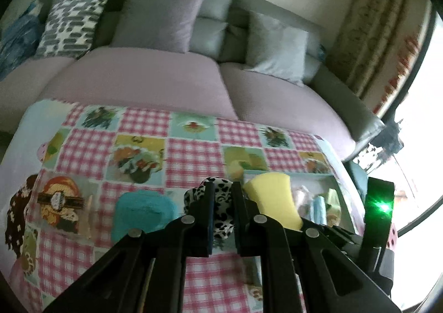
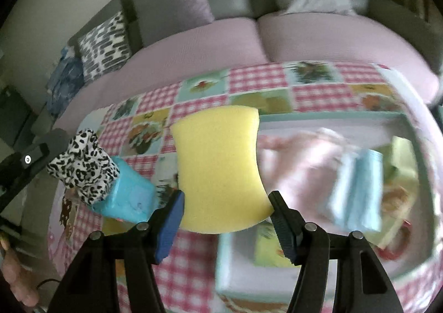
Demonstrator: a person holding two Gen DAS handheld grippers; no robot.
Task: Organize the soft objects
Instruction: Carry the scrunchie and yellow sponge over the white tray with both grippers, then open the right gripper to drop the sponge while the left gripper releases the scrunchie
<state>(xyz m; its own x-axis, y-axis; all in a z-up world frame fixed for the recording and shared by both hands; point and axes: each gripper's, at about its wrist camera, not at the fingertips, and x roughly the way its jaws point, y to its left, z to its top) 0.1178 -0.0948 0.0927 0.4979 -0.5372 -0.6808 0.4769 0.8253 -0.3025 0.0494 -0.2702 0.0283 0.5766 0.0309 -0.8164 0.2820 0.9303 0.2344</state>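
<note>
— Between the right claw's (image 2: 225, 212) two fingers, what sits there?

— The yellow sponge (image 2: 218, 166). The jaws stand about a sponge-width apart and pinch its near end; its long axis runs away from the claw, so most of it sticks out toward the far side, above the checked tablecloth (image 2: 257, 77).

— And which way does it need to travel?

— Probably rightward. The tray (image 2: 346, 116) with the pale green rim lies just right of the sponge and holds a pink cloth (image 2: 301, 158) and a light blue cloth (image 2: 360, 188), though that side is blurred. The right claw is the nearer one to it, so the likely move is a short carry to the right and a release over the tray.

— What is the other claw doing?

— The left claw (image 1: 223, 213) has its fingers nearly together on a black-and-white spotted fabric piece (image 1: 221, 199), apparently a scrunchie, held up to the left of the sponge. Under and beside it is a turquoise soft block (image 1: 144, 213) resting on the table.

— Anything beyond the table?

— A sofa (image 1: 155, 77) with mauve seats and several cushions (image 1: 160, 16) along the far side.
</note>
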